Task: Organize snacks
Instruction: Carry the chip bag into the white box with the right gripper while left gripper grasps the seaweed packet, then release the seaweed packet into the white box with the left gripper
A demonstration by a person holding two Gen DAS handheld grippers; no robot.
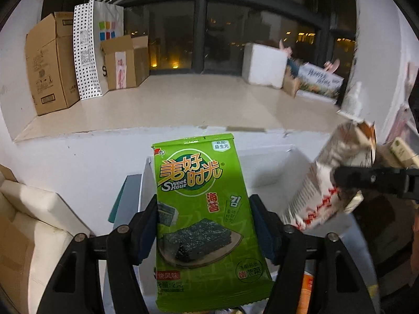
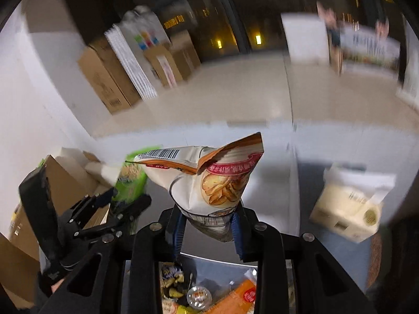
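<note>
You are holding a flat green foil packet of seaweed snack [image 1: 207,219] upright between the blue pads of the left gripper [image 1: 205,231]. The pads are pressing on its two side edges about halfway up, so that claw is gripping it. The packet is hanging just in front of the open white box [image 1: 275,167] below the pale window ledge [image 1: 183,104].

Your right gripper [image 2: 208,226] is pinching the lower end of a white and orange crisp bag printed with potato slices [image 2: 209,178]; its jaws are nearly closed on the crumpled film. In the left view that bag is crossing at the right, blurred.

Both packs are looking light, soft and slippery. The seaweed packet is probably thin and brittle inside, so squeezing the edges or the sealed seam is safer than pressing its face. The crisp bag is air-filled and its contents are fragile; taking it by the crimped end is likely sparing the crisps, though it may swing.

Near the bottom of the right view, more loose snacks [image 2: 209,293] are lying in a bin.
</note>
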